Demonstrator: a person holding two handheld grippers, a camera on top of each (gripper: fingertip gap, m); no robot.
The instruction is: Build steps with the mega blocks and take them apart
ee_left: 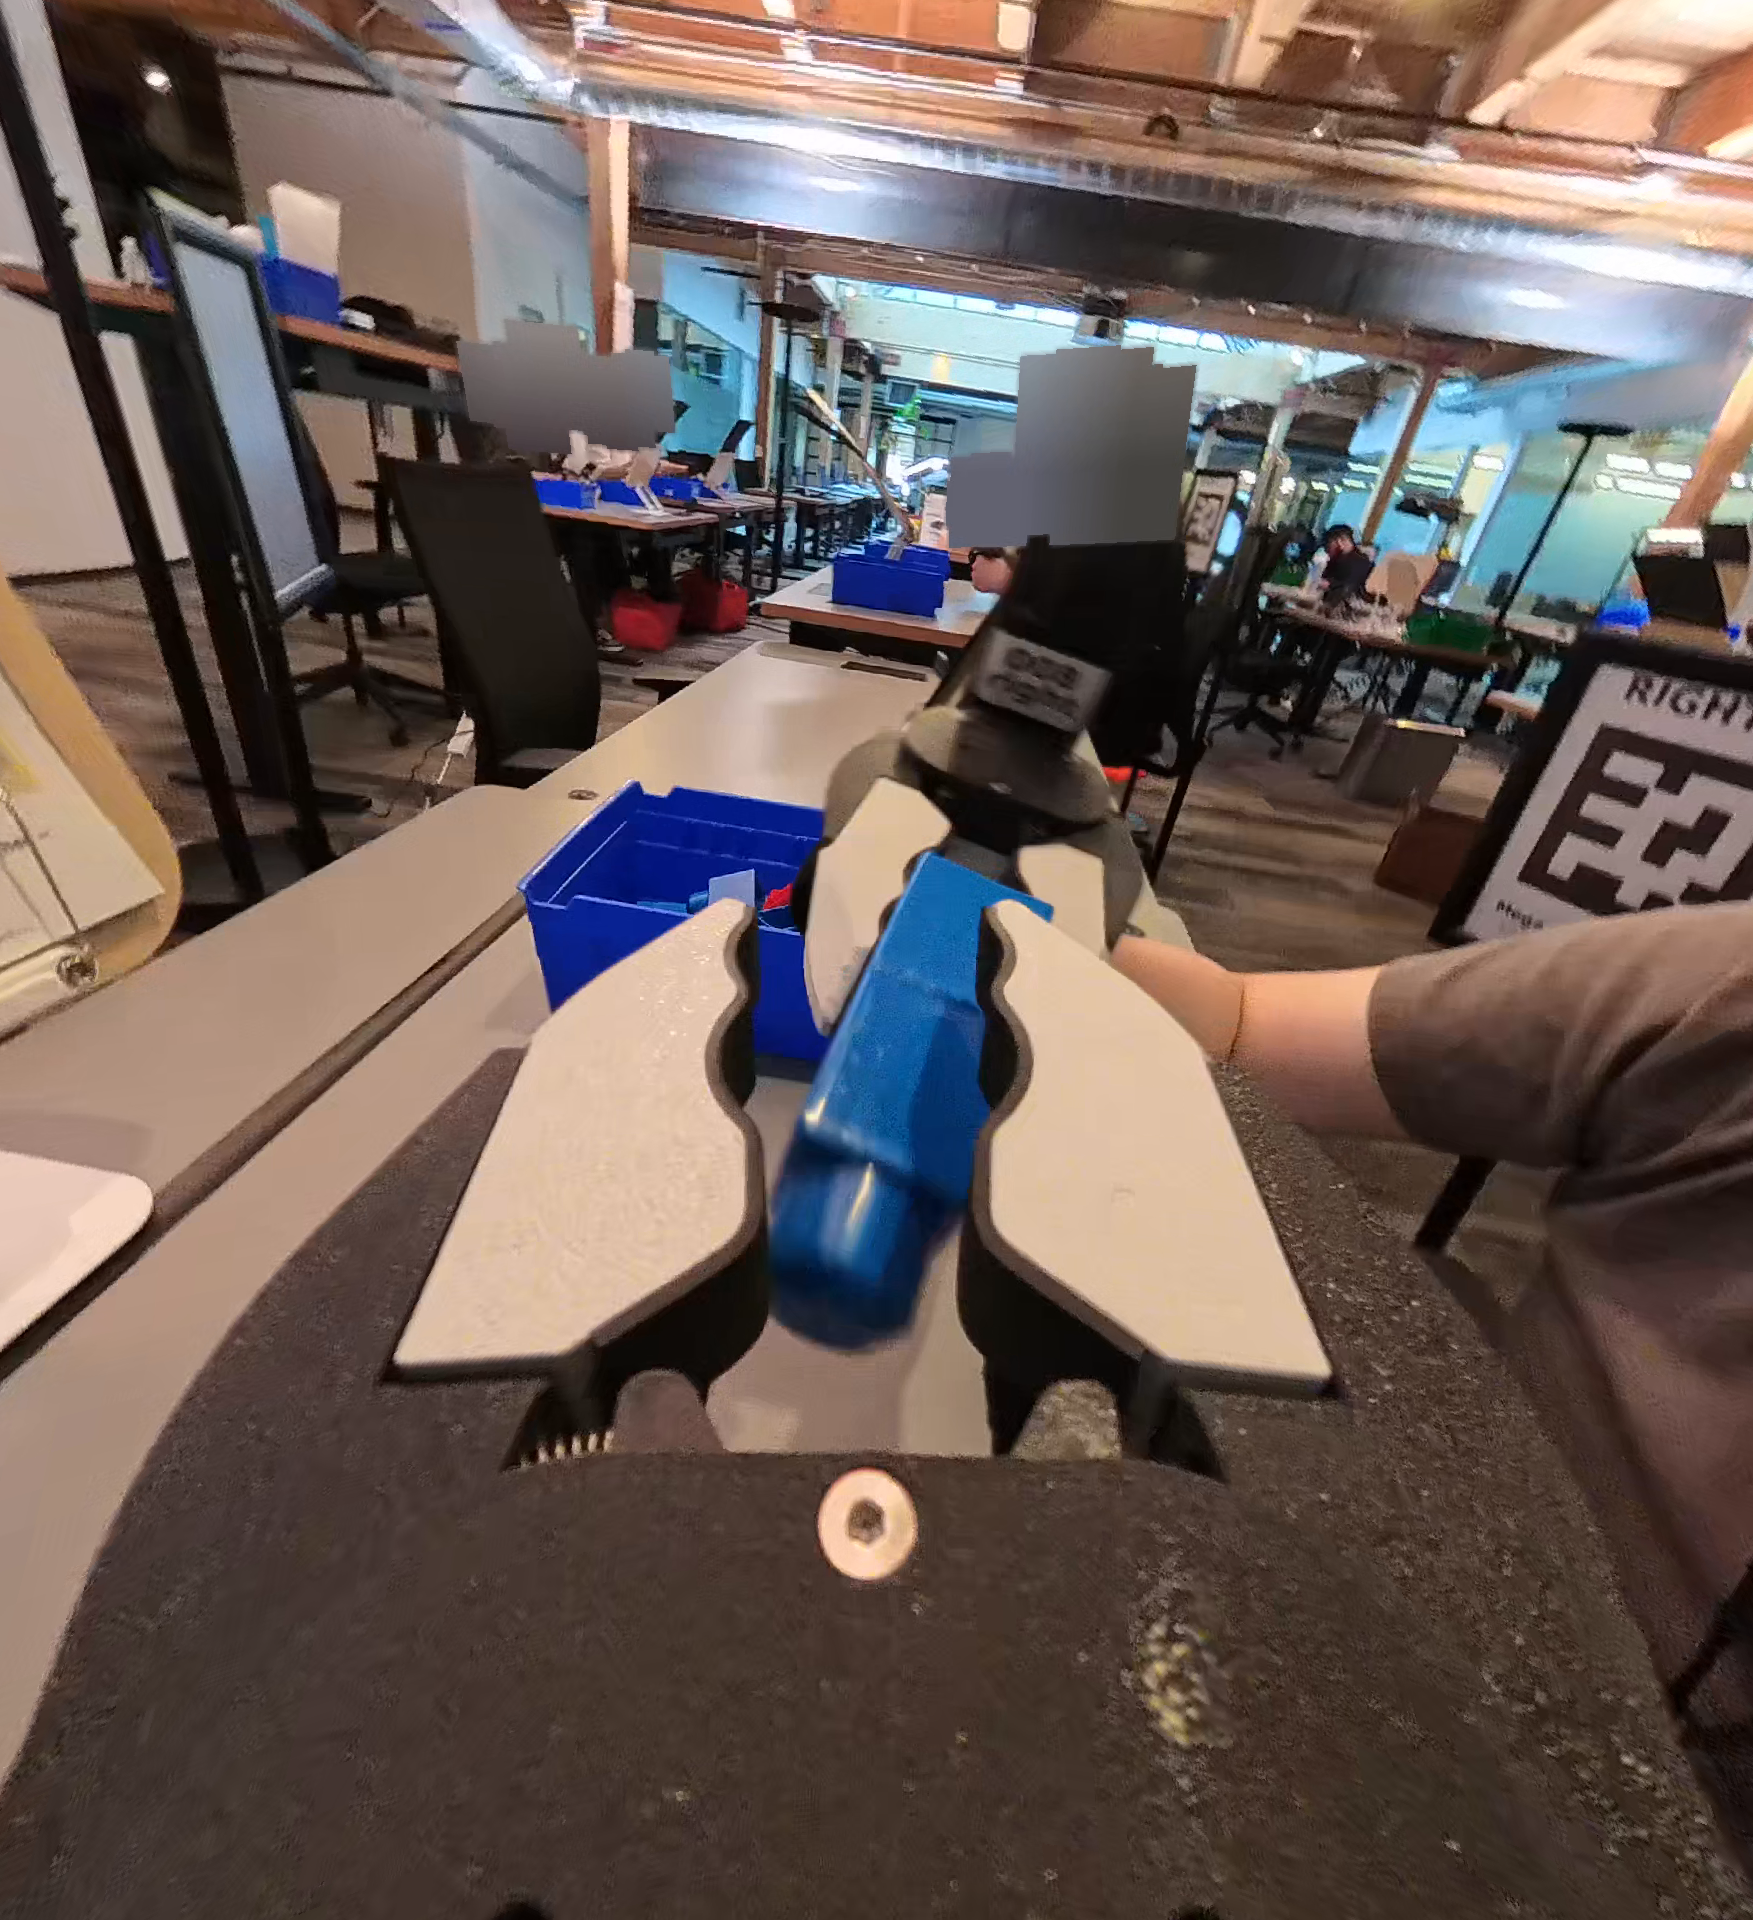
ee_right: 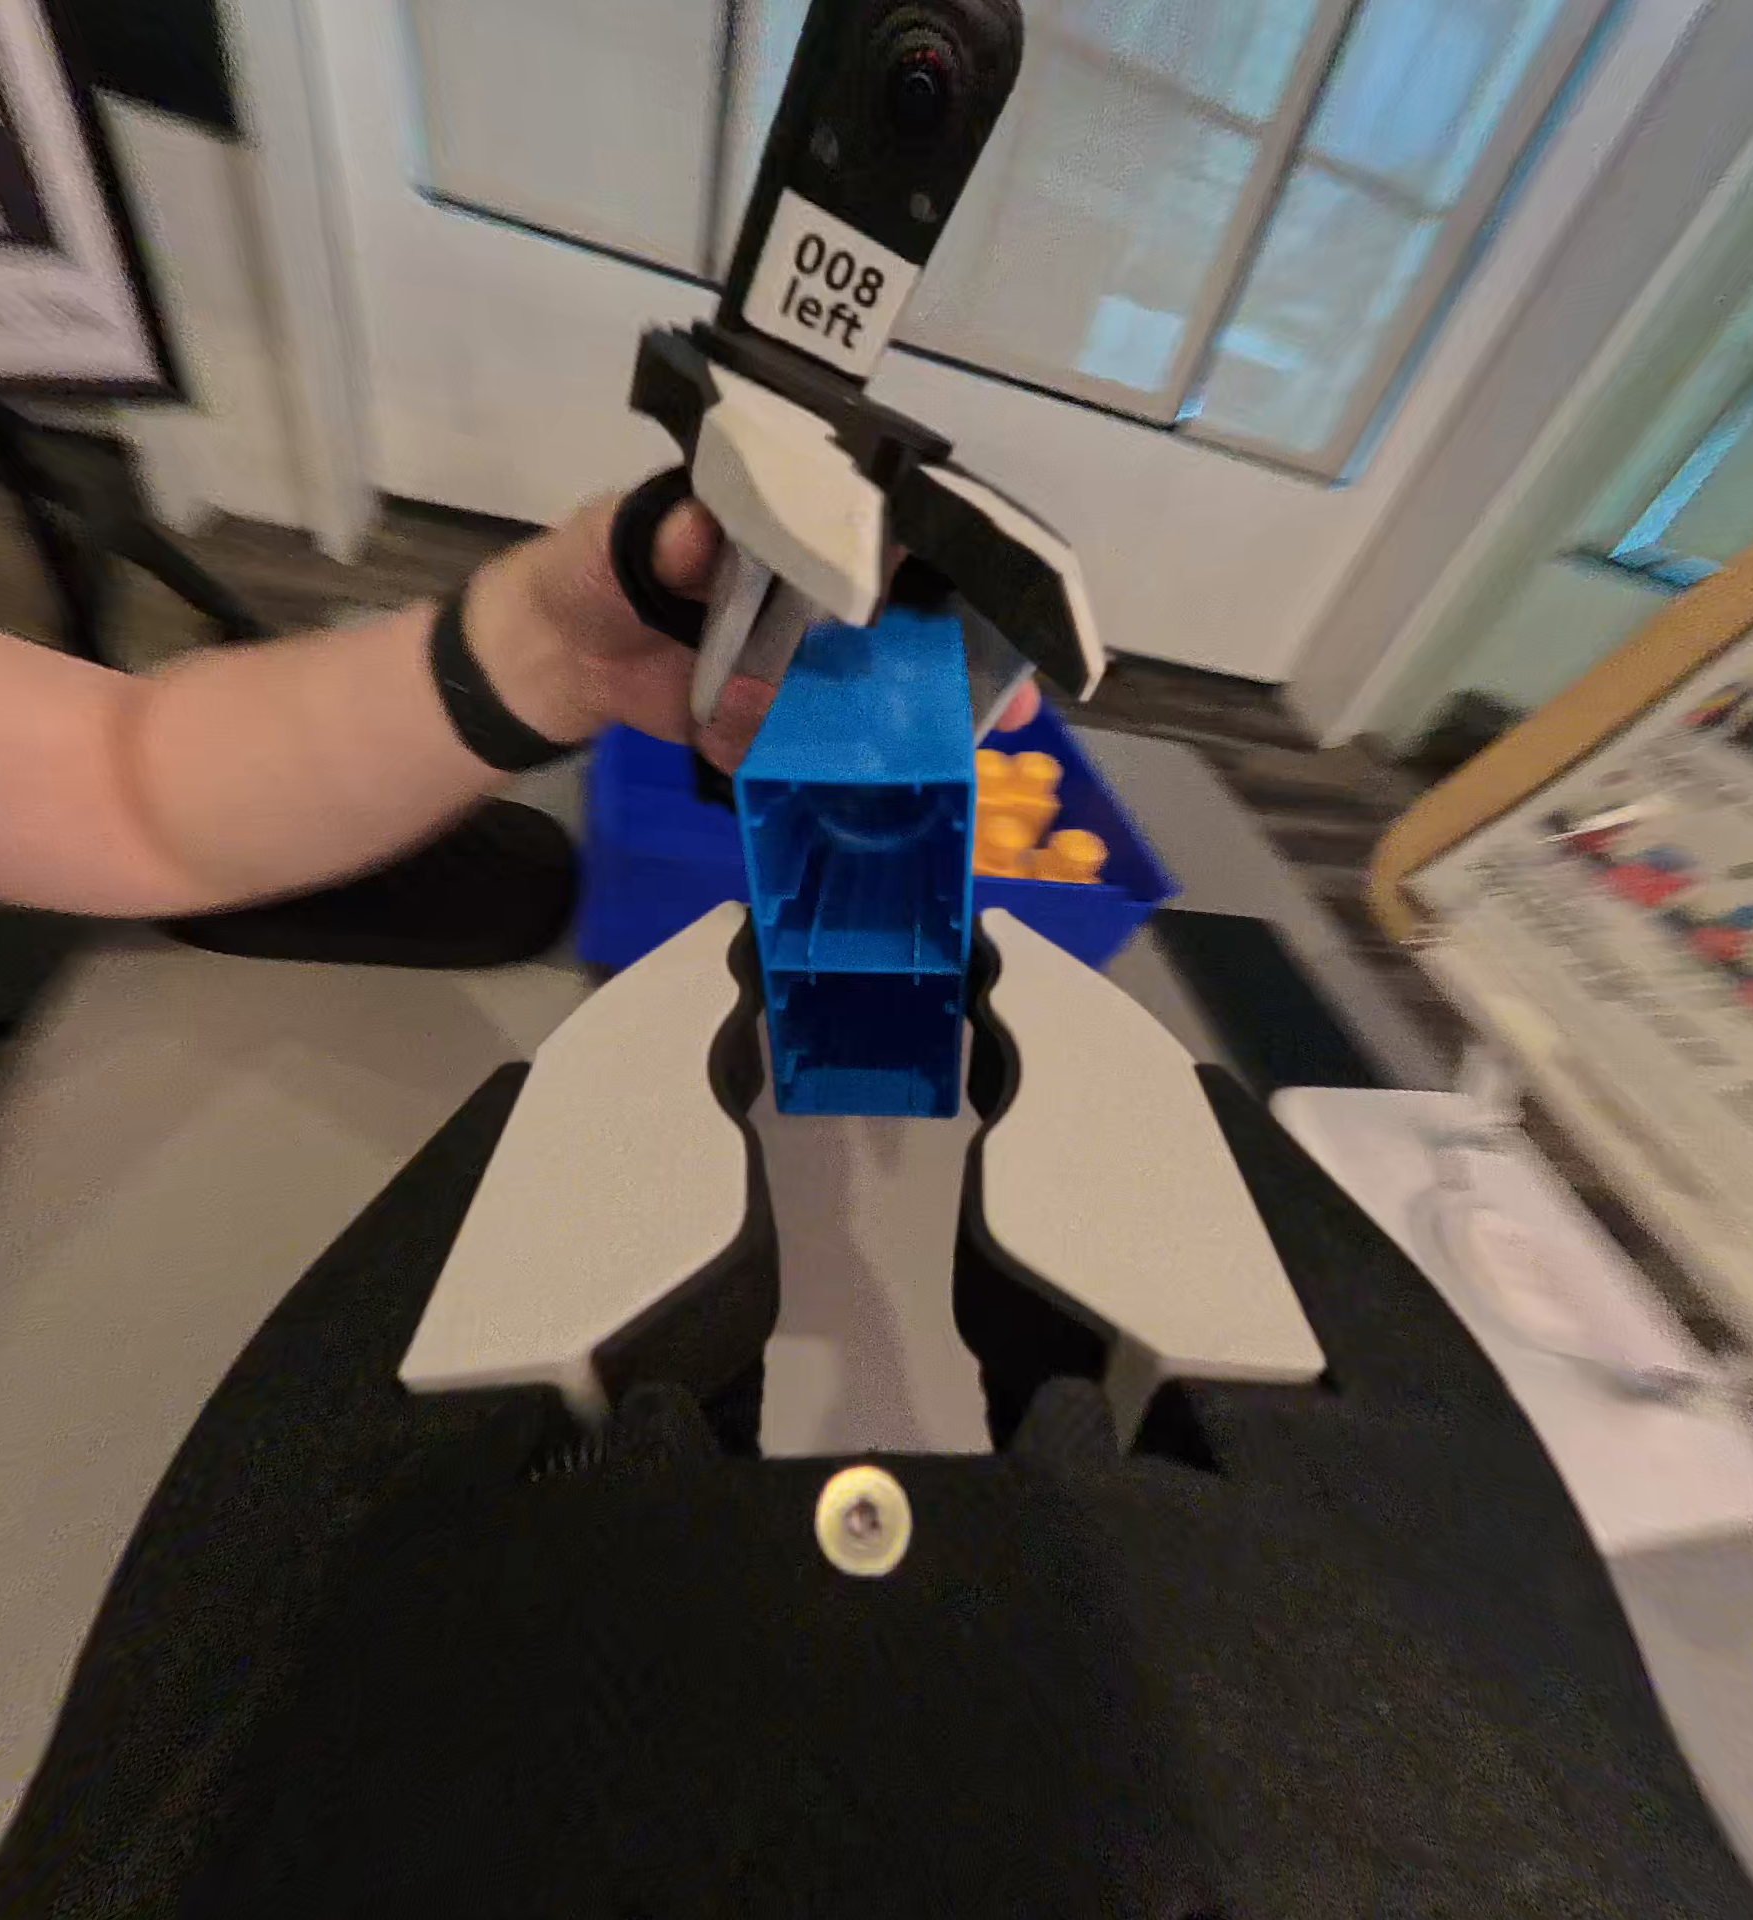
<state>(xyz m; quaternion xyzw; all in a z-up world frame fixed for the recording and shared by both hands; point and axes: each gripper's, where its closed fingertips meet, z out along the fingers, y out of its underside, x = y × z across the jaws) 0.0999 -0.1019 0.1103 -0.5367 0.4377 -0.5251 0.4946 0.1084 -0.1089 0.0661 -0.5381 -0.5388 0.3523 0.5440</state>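
Note:
A blue mega block piece (ee_right: 856,914) hangs in the air between both grippers. My right gripper (ee_right: 861,925) is shut on its near end, with the hollow underside facing the right wrist camera. In the left wrist view the same blue piece (ee_left: 893,1060) runs between the fingers of my left gripper (ee_left: 867,920). It lies against the right finger, with a gap beside the left finger, and it is blurred. The left gripper also shows in the right wrist view (ee_right: 955,644), straddling the far end. The right gripper shows in the left wrist view (ee_left: 939,883).
A blue bin (ee_left: 643,914) stands on the grey table (ee_left: 332,987) just beyond the grippers, and it holds orange blocks (ee_right: 1033,821). A white tray (ee_right: 1537,1299) lies at the table's side. A framed instruction sheet (ee_right: 1630,883) leans nearby. A person's forearms hold both grippers. The gap from one gripper's tips to the other's is roughly 5 cm.

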